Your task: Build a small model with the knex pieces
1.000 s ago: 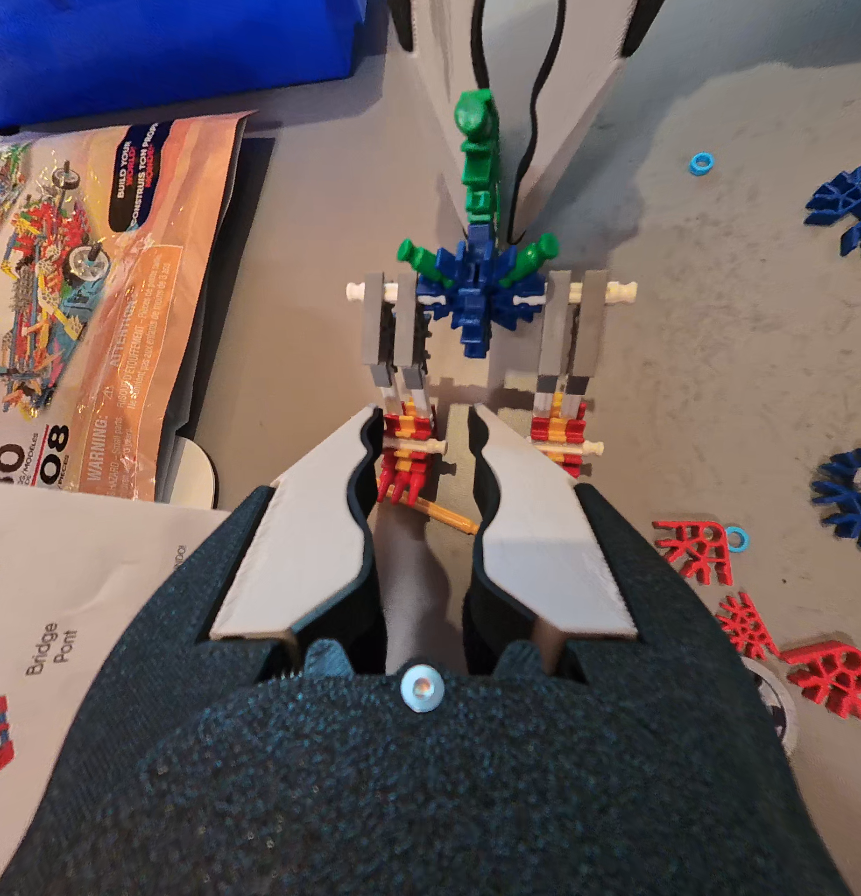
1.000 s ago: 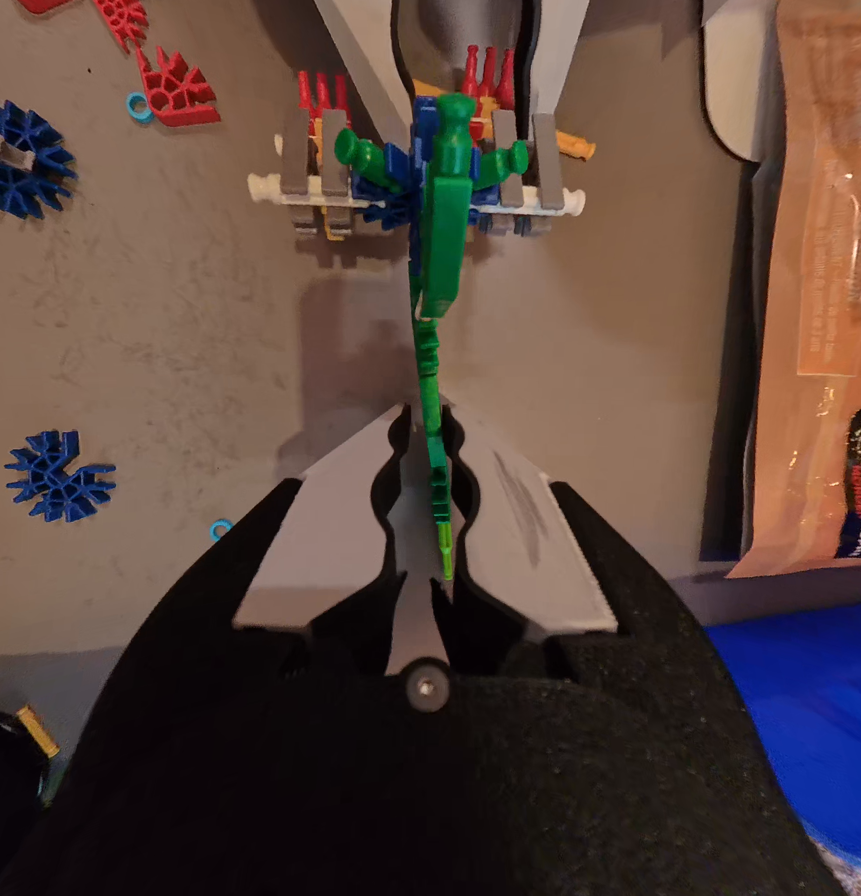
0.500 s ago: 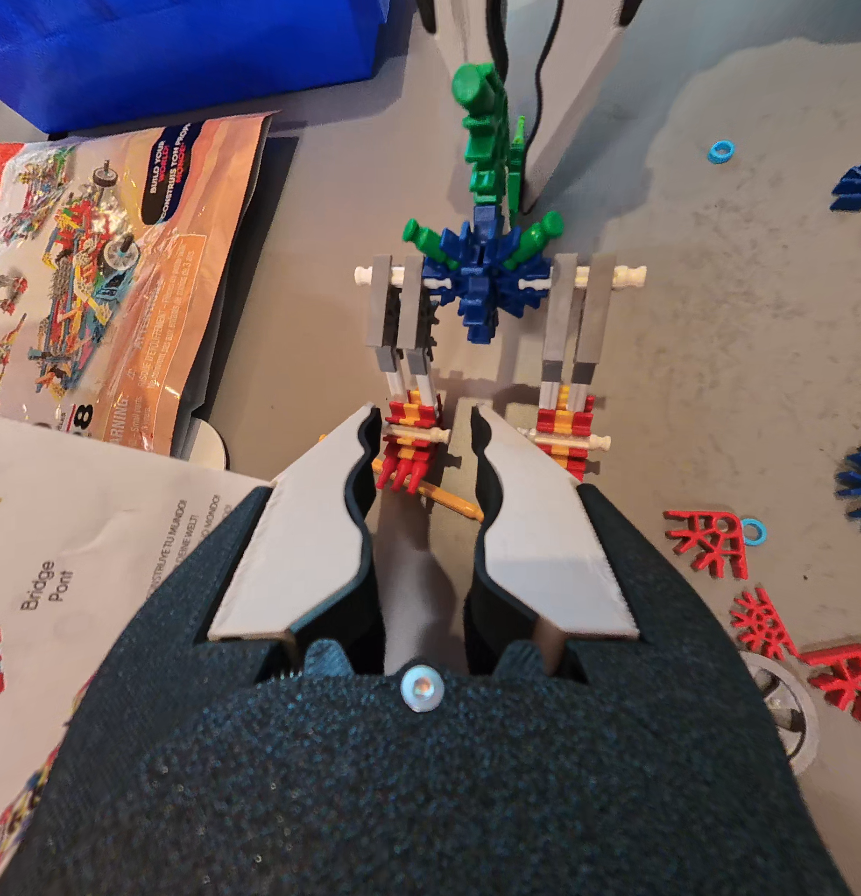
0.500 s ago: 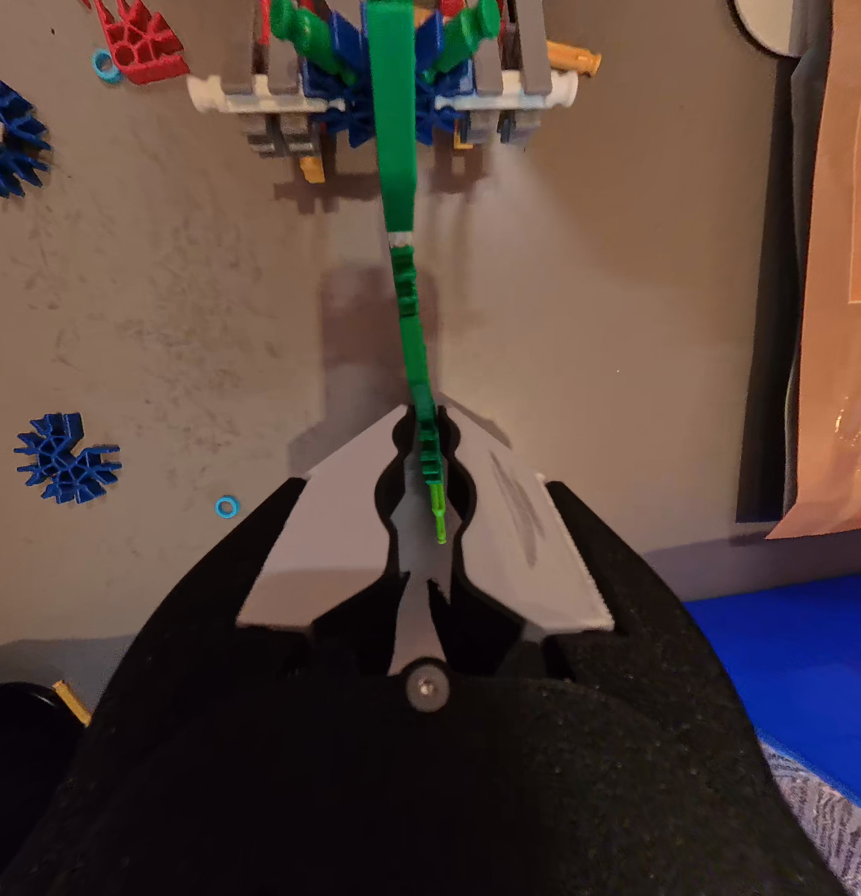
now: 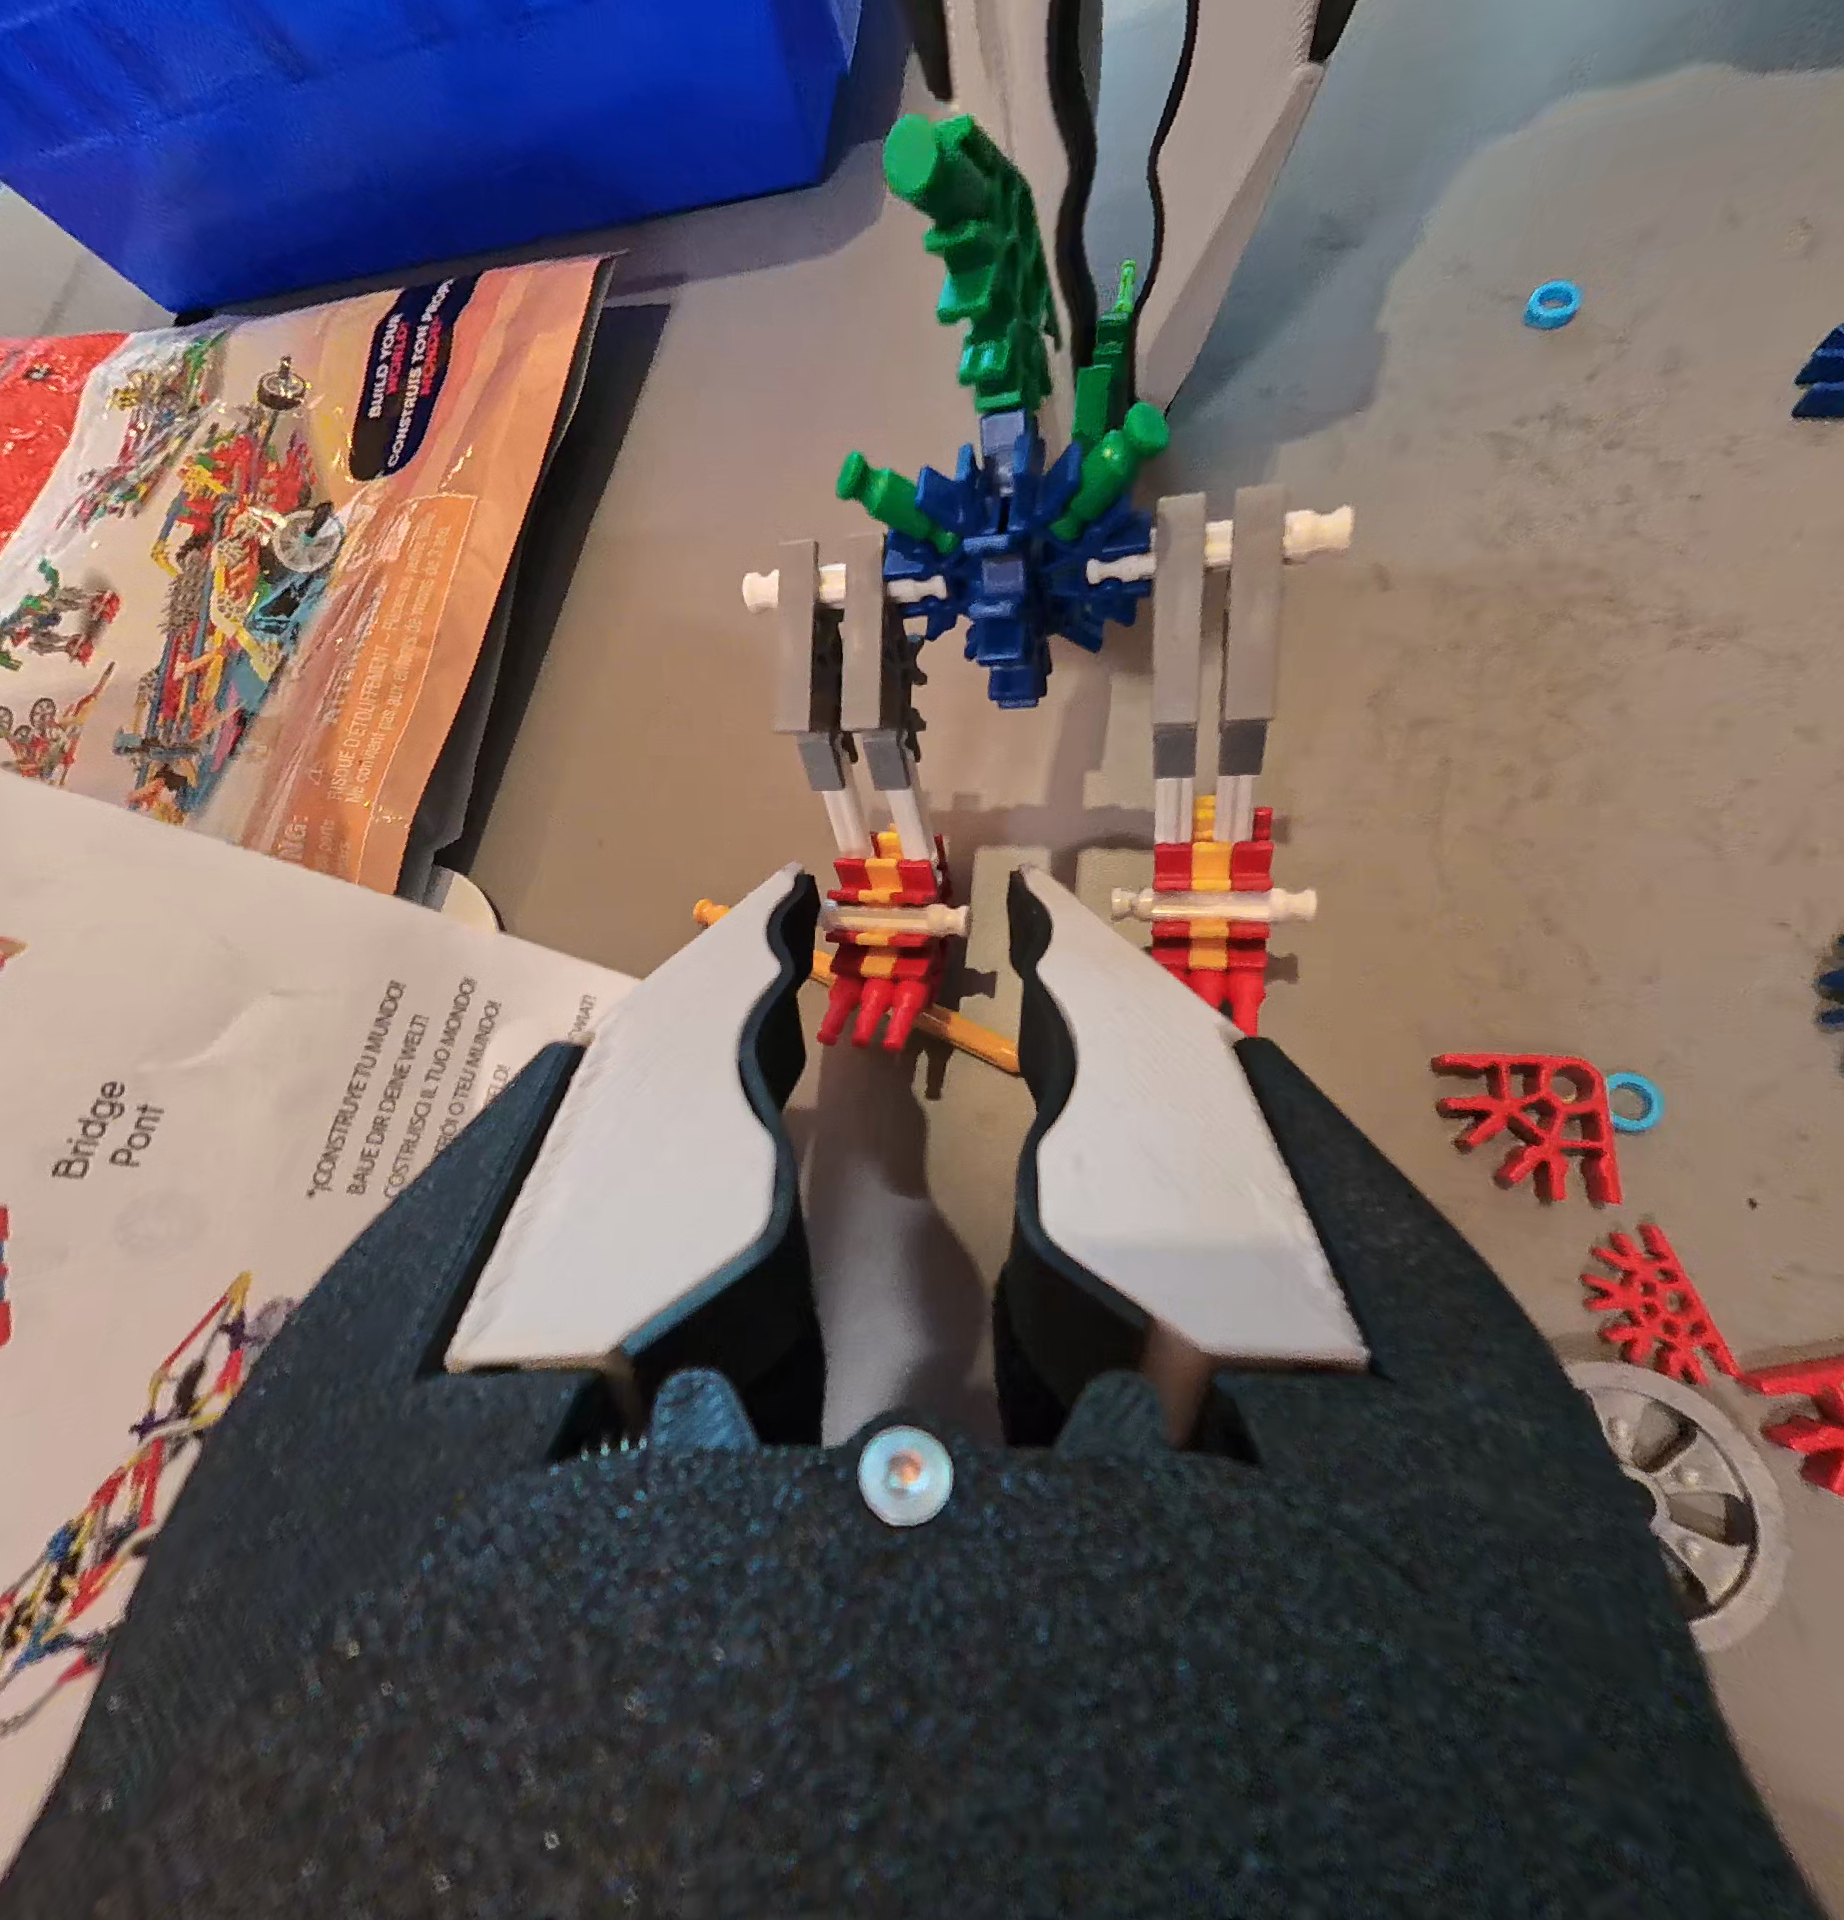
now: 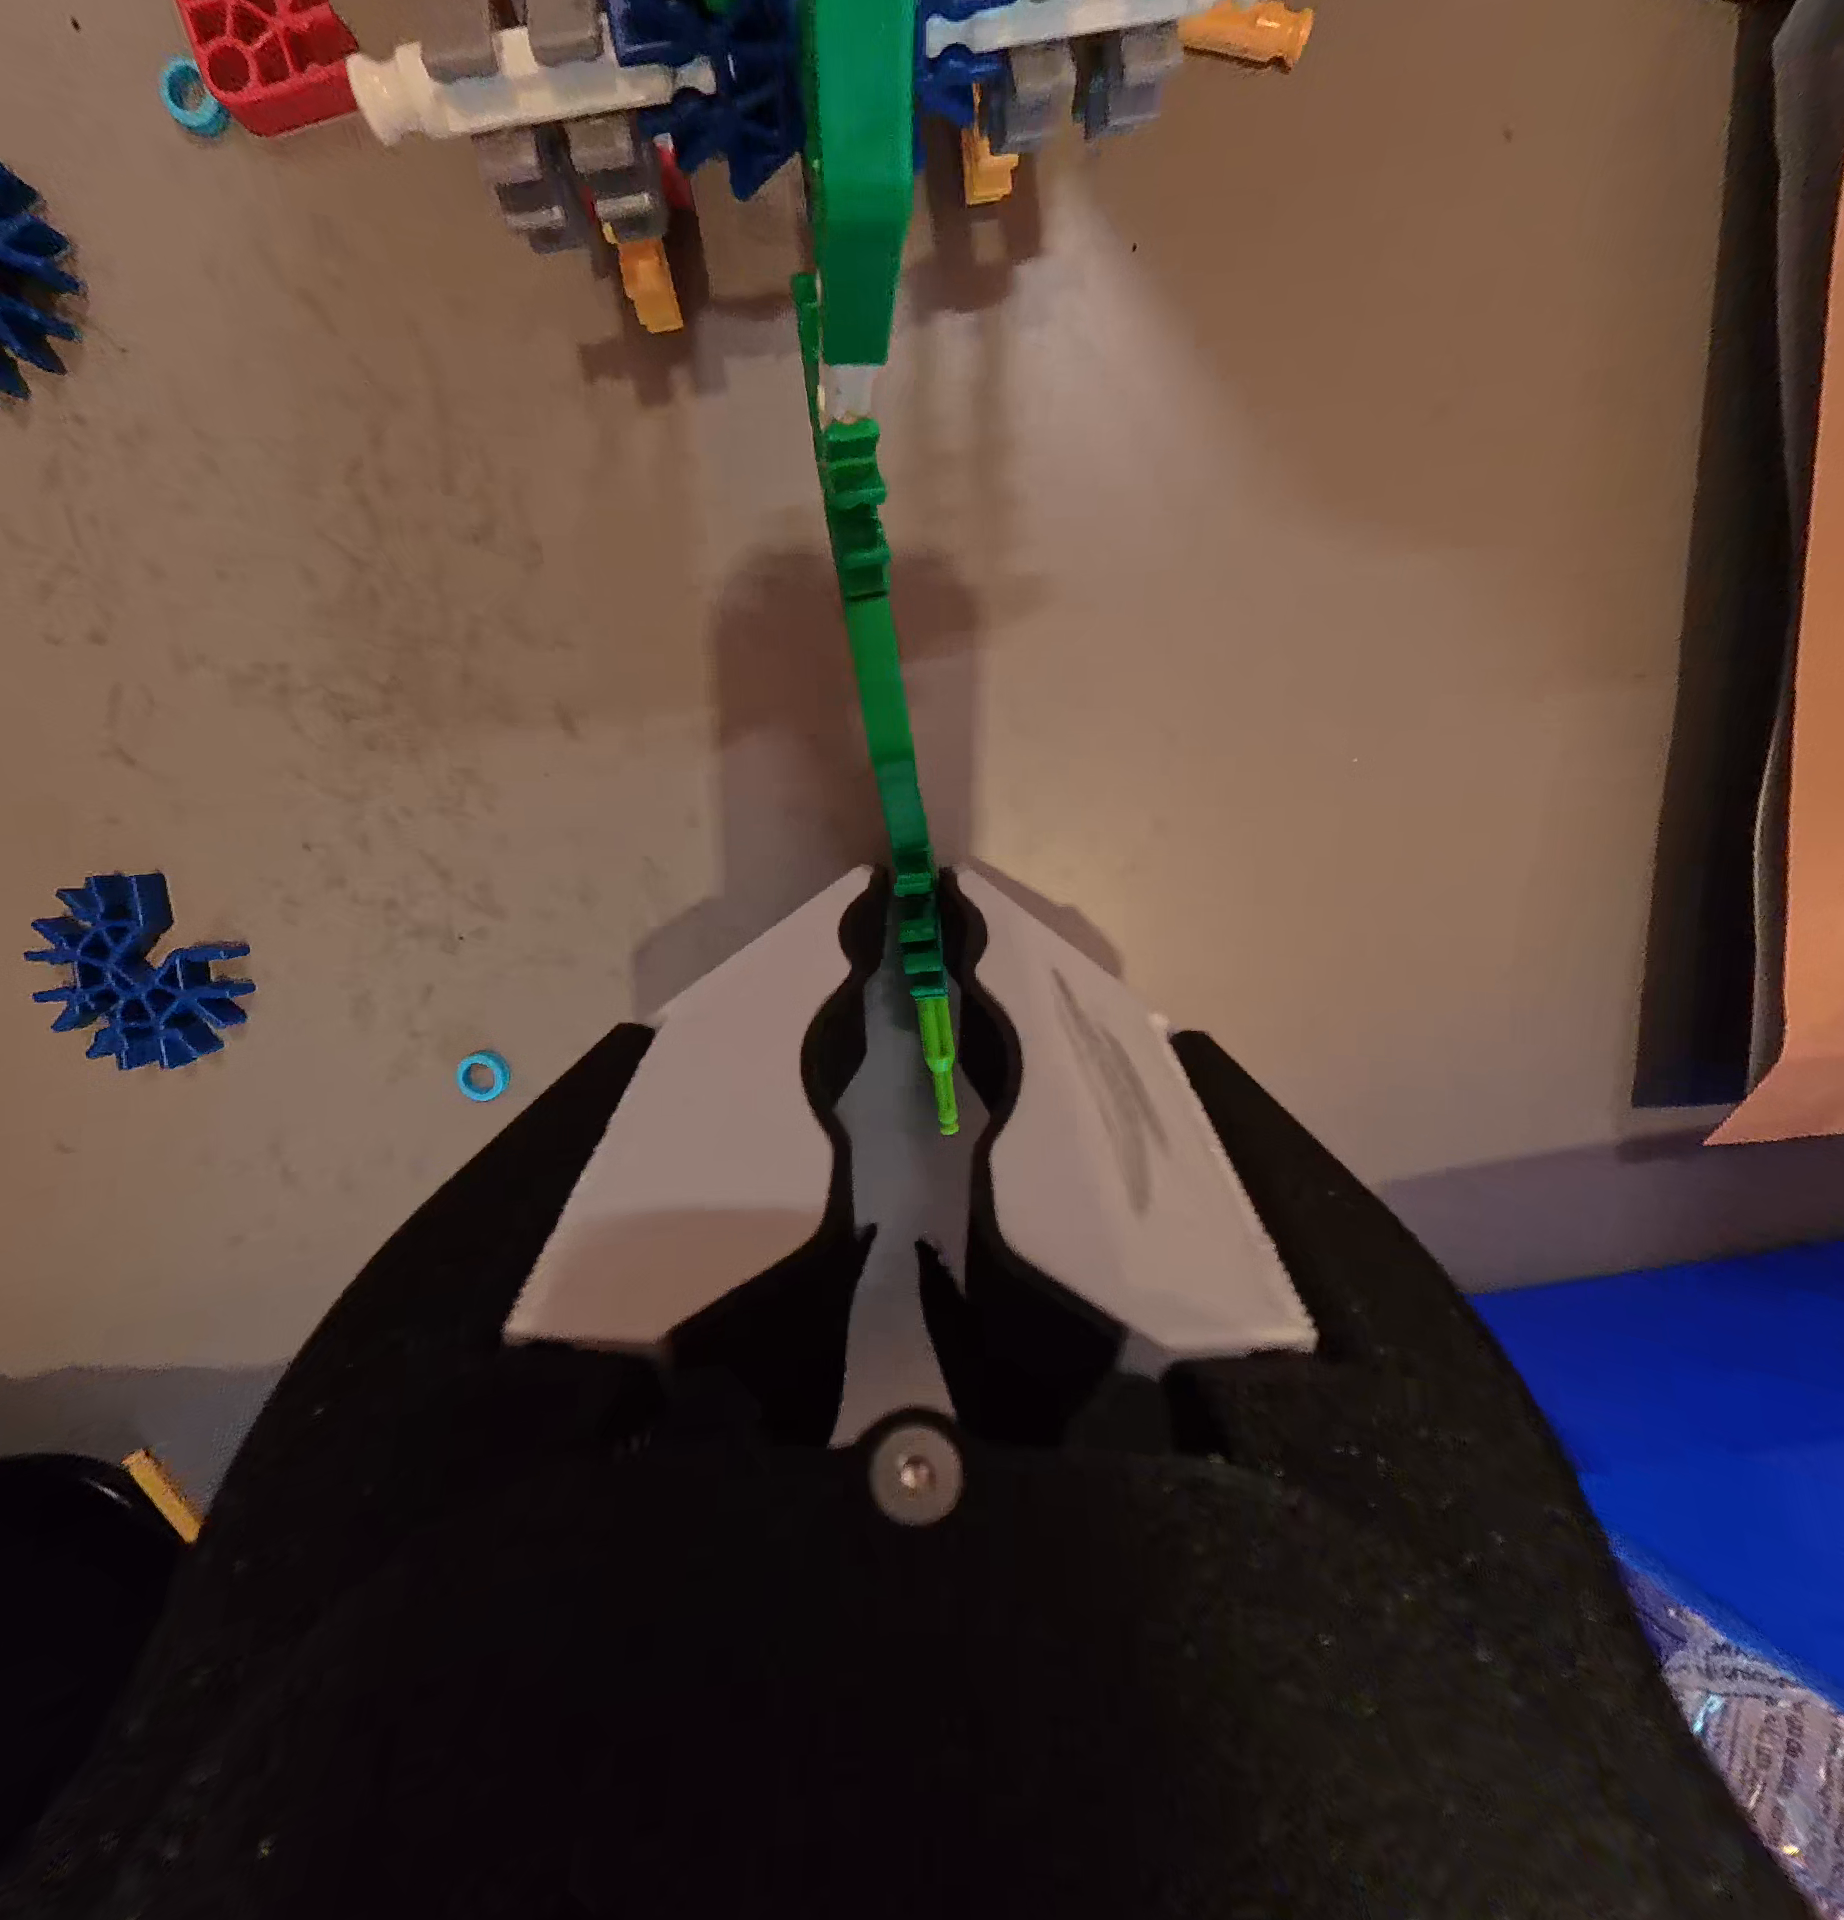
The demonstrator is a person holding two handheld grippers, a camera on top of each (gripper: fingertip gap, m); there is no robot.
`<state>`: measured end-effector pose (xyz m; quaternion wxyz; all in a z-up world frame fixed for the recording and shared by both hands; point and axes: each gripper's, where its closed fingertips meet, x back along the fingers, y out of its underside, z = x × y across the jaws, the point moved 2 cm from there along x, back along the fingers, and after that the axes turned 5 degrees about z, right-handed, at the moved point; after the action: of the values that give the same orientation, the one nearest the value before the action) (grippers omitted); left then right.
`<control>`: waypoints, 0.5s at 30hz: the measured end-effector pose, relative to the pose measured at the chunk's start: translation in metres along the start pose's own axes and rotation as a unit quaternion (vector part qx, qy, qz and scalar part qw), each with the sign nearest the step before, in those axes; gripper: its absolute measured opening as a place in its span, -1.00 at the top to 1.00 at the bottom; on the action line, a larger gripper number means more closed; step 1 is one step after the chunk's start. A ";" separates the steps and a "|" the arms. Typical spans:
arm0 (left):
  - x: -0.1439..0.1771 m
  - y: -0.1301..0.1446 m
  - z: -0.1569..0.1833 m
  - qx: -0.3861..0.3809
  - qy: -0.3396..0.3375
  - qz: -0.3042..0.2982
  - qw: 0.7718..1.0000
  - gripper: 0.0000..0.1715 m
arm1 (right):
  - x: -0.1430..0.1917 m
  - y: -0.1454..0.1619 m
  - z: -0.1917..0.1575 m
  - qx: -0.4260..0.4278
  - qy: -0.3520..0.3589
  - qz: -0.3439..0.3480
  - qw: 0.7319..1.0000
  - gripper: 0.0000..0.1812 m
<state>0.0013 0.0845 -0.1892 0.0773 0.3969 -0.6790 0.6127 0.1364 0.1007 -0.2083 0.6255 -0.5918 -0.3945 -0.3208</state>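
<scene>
A small construction-toy model [image 5: 1011,582] stands on the grey table: a blue hub with green rods on a white axle, grey connectors and two red-and-yellow stacks. My left gripper [image 5: 902,914] is open, with the model's left red-and-yellow stack [image 5: 887,935] between its fingertips, close to the left finger. My right gripper [image 6: 913,883] is shut on the end of a green connector chain [image 6: 882,665] that reaches to the model's hub [image 6: 752,94]. The chain also shows in the left wrist view [image 5: 985,281], leaning beside the right gripper's fingers [image 5: 1209,260].
A blue bin [image 5: 378,125], a printed plastic bag [image 5: 274,520] and an instruction booklet [image 5: 170,1091] lie to the left. Red connectors [image 5: 1531,1122], a grey wheel [image 5: 1687,1496], blue connectors [image 6: 139,977] and a light-blue ring [image 6: 482,1075] are scattered on the table. Spacing between my two grippers at the tips: around 12 cm. The left tips stand about 15 cm off the grey wheel [image 5: 1687,1496].
My right gripper has moved closer to the model with the green chain, which now leans over. My left gripper has stayed around the red-and-yellow stack, still open.
</scene>
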 end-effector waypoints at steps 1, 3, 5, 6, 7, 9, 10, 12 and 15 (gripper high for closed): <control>0.000 0.000 0.000 0.000 0.000 0.001 1.000 0.57 | 0.000 -0.001 -0.001 0.003 -0.001 0.002 1.000 0.92; 0.002 0.001 0.000 0.001 -0.002 0.003 1.000 0.57 | -0.001 -0.002 -0.001 0.002 -0.004 0.008 1.000 0.90; 0.003 0.002 0.000 0.000 -0.005 0.005 1.000 0.56 | -0.002 -0.003 -0.001 0.002 -0.005 0.009 1.000 0.89; 0.004 0.002 0.001 -0.001 -0.005 0.004 1.000 0.56 | -0.002 -0.002 -0.001 0.003 -0.003 0.009 1.000 0.89; 0.005 0.003 0.001 -0.002 -0.005 0.005 1.000 0.56 | -0.001 -0.002 -0.001 0.004 -0.001 0.008 1.000 0.88; 0.007 0.004 0.002 -0.002 -0.005 0.007 1.000 0.55 | -0.002 -0.003 -0.001 0.004 0.000 0.009 1.000 0.88; 0.008 0.004 0.002 -0.001 -0.005 0.009 1.000 0.55 | -0.002 -0.003 -0.001 0.005 0.000 0.009 1.000 0.89; 0.009 0.005 0.003 0.001 -0.005 0.012 1.000 0.54 | -0.002 -0.003 0.000 0.005 -0.001 0.011 1.000 0.89; 0.011 0.005 0.003 0.000 -0.006 0.014 1.000 0.52 | -0.002 -0.003 0.000 0.005 0.000 0.014 1.000 0.89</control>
<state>-0.0078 0.0765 -0.1871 0.0646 0.3913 -0.6849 0.6112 0.1332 0.1002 -0.2084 0.6329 -0.5944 -0.3878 -0.3096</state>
